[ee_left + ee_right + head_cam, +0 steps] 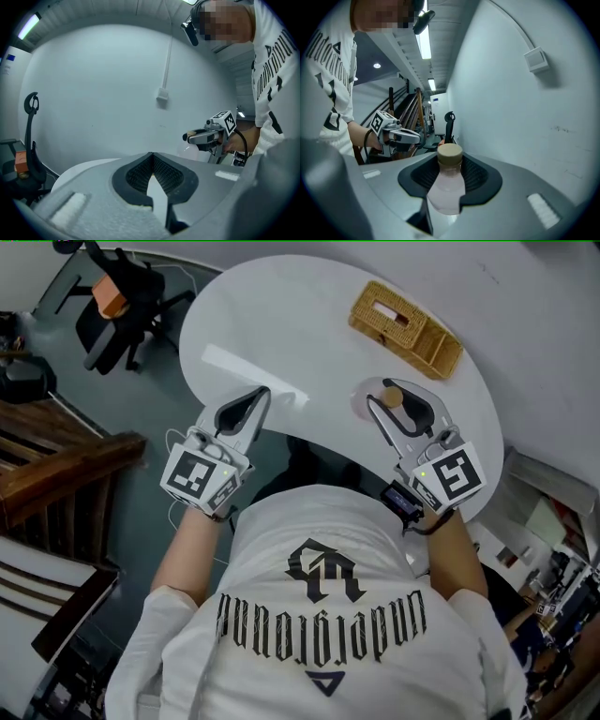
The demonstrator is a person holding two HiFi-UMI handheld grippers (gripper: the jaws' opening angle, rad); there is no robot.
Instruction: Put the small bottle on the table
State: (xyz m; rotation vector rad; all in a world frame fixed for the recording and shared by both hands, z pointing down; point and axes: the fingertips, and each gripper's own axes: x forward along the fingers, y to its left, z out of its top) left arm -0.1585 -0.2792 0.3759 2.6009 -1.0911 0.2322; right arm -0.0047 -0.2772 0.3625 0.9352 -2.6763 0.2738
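A small clear bottle [392, 397] with a tan cap sits between the jaws of my right gripper [394, 390], which is shut on it. In the right gripper view the bottle [449, 183] stands upright, with its cap at the fingertips and its body bulging below the pads. It hangs over the near right part of the round white table [309, 324]. My left gripper [263, 390] hovers over the table's near left edge with its jaws shut and nothing between them [152, 154].
A wicker basket [405, 329] lies on the far right of the table. A black office chair [117, 301] stands at the far left, and dark wooden furniture [56, 465] is to the left. A wall runs behind the table.
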